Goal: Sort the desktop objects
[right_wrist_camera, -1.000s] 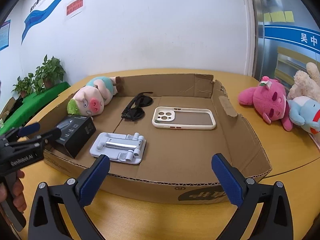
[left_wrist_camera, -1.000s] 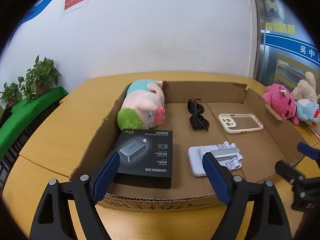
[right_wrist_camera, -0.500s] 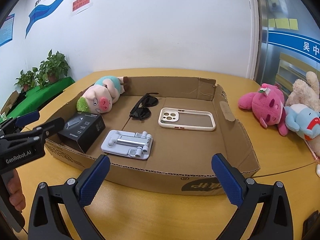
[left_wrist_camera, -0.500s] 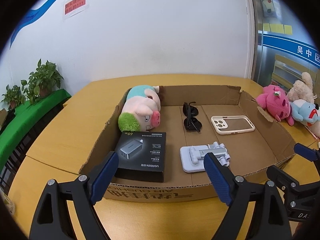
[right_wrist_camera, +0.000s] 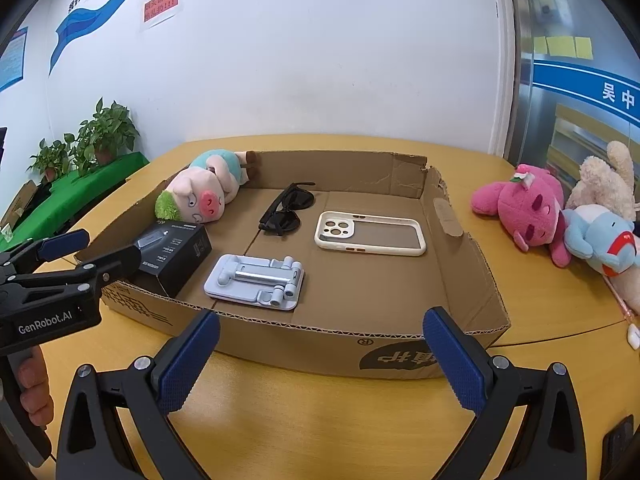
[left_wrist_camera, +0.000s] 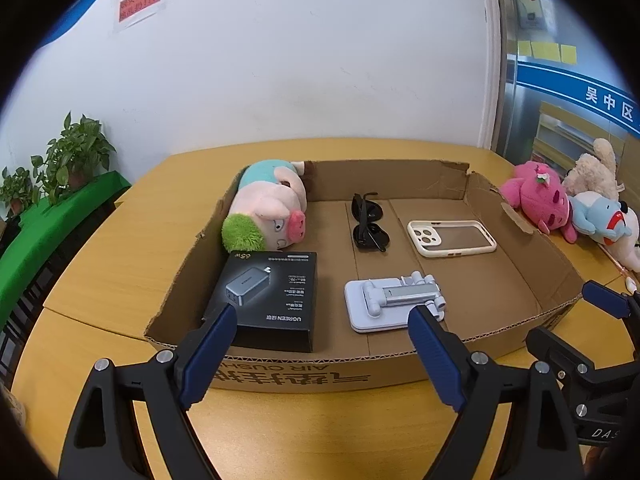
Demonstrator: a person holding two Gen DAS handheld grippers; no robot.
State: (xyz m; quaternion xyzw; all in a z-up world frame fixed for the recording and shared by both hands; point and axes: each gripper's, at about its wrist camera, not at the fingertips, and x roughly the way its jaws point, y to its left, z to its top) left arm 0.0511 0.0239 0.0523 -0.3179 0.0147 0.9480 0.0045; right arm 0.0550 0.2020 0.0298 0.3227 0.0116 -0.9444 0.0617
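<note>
Hovering short of cardboard tray (left_wrist_camera: 520,264), both tools empty: left gripper (left_wrist_camera: 320,346) jaws wide, right gripper (right_wrist_camera: 320,354) jaws wide, nothing between pads

Tray already holds pig plush (left_wrist_camera: 268,216), black charger box (left_wrist_camera: 268,296), sunglasses (left_wrist_camera: 368,222), phone case (left_wrist_camera: 452,238), folded phone stand (left_wrist_camera: 394,300)

Step in hand: judged pause between placements, or near end of sort

Pink plush (right_wrist_camera: 524,208) and blue plush (right_wrist_camera: 600,238) lie on table right of tray; whether they belong to sort unclear

Next move, if so: right gripper swings right, drops over pink plush, closes on soft body

Bright, even indoor light, soft shadows, sharp focus; fisheye bends the edges into dark vignetted corners.
</note>
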